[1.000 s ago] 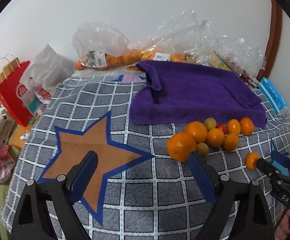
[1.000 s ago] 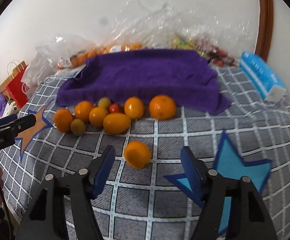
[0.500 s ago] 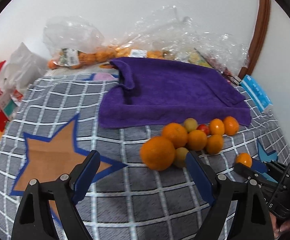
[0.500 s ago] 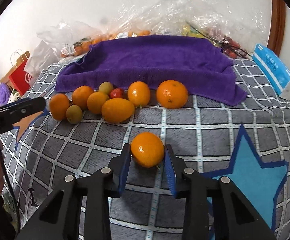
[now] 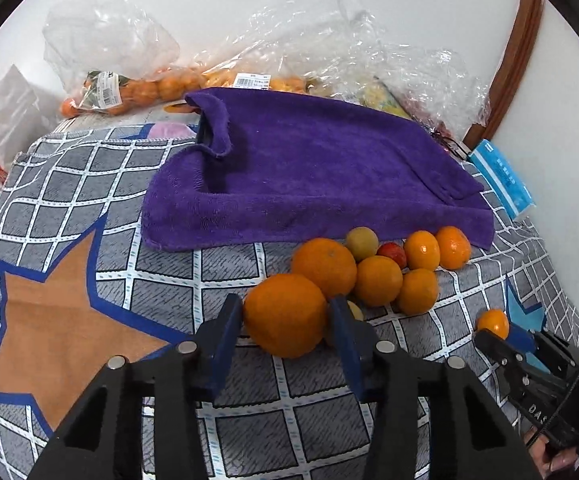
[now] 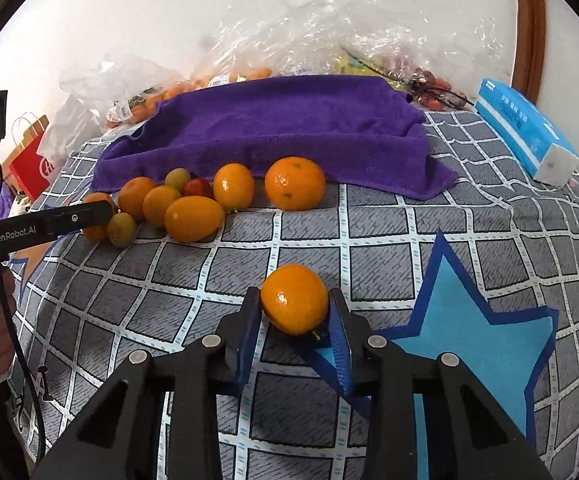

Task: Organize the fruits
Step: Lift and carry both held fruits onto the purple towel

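Both tools have gone from wide to narrow within a second. I see the right gripper [image 6: 294, 310] clamped on the small orange [image 6: 294, 298]; the left gripper [image 5: 285, 322], closing, apparently touches the large orange [image 5: 285, 314] on the checked cloth [image 5: 89, 184]. Lifting follows.

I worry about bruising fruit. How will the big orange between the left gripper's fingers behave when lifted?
The big orange looks firm and round, so it should take the left gripper, whose jaws are closing on it, without crushing. Its glossy, curved peel may slip between flat pads. If dropped on the checked cloth, it would probably roll.
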`<move>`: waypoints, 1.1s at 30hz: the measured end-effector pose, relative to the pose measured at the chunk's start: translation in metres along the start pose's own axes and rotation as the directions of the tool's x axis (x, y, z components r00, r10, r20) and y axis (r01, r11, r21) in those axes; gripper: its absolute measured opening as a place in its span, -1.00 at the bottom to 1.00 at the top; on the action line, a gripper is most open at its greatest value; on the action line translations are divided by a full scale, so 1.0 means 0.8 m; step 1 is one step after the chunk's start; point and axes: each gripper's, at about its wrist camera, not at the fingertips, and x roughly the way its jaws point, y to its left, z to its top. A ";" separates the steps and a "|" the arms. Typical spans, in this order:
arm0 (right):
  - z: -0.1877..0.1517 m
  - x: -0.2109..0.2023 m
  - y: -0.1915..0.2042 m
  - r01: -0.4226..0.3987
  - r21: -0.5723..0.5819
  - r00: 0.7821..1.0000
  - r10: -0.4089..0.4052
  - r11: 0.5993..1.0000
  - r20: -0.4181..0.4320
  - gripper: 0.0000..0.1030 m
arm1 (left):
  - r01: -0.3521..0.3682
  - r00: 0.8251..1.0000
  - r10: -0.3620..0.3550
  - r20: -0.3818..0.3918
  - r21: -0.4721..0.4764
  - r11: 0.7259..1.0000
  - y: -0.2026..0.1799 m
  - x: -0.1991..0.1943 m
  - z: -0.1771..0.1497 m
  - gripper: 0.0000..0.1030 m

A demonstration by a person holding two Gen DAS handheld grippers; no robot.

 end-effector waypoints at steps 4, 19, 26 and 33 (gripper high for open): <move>0.000 0.000 -0.002 -0.007 0.008 1.000 0.007 1.000 0.001 -0.36 | 0.027 1.000 -0.027 -0.003 -0.030 0.999 0.007 -0.003 0.000 -0.18; 0.034 -0.045 0.000 0.040 0.005 0.996 -0.040 0.999 0.078 -0.36 | 0.014 0.999 -0.012 0.038 -0.061 0.998 0.015 -0.048 0.009 -0.18; 0.085 -0.068 0.001 0.058 -0.016 0.987 -0.055 0.998 0.149 -0.36 | 0.000 0.997 0.006 0.078 -0.082 0.997 0.019 -0.071 0.033 -0.18; 0.138 -0.080 0.000 0.074 -0.005 0.976 -0.072 0.997 0.207 -0.36 | -0.008 0.993 0.019 0.114 -0.090 0.996 0.019 -0.083 0.073 -0.18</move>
